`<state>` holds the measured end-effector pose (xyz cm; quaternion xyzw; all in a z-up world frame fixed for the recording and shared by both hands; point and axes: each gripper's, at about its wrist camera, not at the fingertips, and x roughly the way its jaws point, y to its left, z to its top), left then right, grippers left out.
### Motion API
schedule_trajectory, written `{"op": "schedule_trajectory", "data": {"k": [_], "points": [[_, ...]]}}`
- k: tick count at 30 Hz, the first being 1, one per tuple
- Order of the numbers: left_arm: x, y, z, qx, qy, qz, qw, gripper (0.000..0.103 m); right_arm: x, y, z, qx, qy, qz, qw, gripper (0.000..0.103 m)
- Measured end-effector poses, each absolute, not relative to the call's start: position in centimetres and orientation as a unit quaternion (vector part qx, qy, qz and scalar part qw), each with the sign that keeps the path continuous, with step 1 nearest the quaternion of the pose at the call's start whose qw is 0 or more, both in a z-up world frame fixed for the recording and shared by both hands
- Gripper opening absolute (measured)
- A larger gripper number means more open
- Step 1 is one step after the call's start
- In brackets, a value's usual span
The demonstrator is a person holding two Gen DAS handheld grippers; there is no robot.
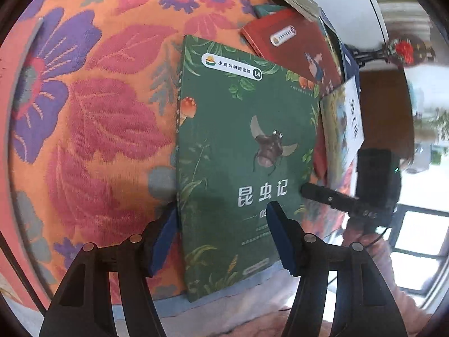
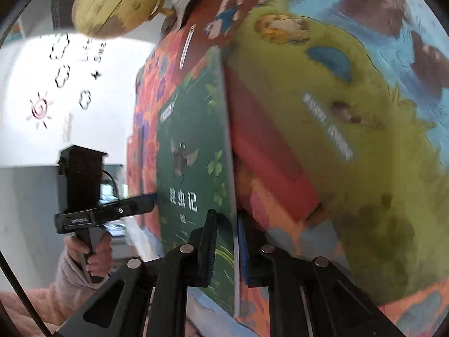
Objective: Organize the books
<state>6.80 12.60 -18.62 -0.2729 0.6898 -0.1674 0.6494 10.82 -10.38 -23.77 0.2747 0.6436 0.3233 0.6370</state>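
Observation:
A green book with a beetle on its cover point(image 1: 238, 146) lies on the floral cloth point(image 1: 98, 112). My left gripper point(image 1: 221, 207) is open at the book's near end: one blue pad sits beside the spine edge, the other hovers over the cover. My right gripper point(image 2: 227, 219) is shut on the opposite long edge of this green book point(image 2: 196, 146), which is tilted up off the cloth. From the left wrist view the right gripper point(image 1: 306, 189) shows at that edge. From the right wrist view the left gripper point(image 2: 153, 198) touches the spine side.
A red book point(image 1: 294, 47) and a yellow-and-blue picture book point(image 1: 339, 129) lie overlapped past the green one; the picture book point(image 2: 336, 112) fills the right wrist view. A globe point(image 2: 118, 0) stands behind. A sleeved hand point(image 2: 95, 255) holds the left gripper. A potted plant point(image 1: 404, 50) is beyond.

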Motion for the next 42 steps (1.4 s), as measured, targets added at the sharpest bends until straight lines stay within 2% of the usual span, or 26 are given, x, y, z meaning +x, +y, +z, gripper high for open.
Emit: {"op": "schedule_trajectory", "data": {"k": [5,8,9,15,23,32,42], "points": [[7.0,13.2,-19.0,-0.294,0.684,-0.183,0.642,0.057,10.9,-10.6,-23.8,0.287,0.640,0.327,0.633,0.011],[6.5,14.5,-18.7,-0.261,0.701,-0.159,0.644,0.033,11.0,-11.5,-24.0,0.296,0.638,0.330,0.629,0.011],[6.6,14.4,-18.6,-0.244,0.709,-0.142,0.647,0.021,11.0,-11.5,-23.9,0.293,0.638,0.331,0.630,0.011],[5.7,16.5,-19.2,-0.284,0.698,-0.137,0.643,0.019,11.0,-10.6,-23.5,0.272,0.636,0.325,0.645,0.011],[4.4,15.5,-17.8,-0.257,0.666,-0.119,0.690,0.017,9.7,-9.1,-20.5,0.223,0.630,0.296,0.683,0.013],[3.9,12.6,-15.0,-0.136,0.666,-0.117,0.724,0.017,8.4,-7.6,-17.8,0.203,0.613,0.305,0.700,0.013],[3.0,12.2,-12.4,-0.124,0.644,-0.128,0.744,0.017,6.7,-6.2,-15.6,0.192,0.605,0.309,0.709,0.013]]}}
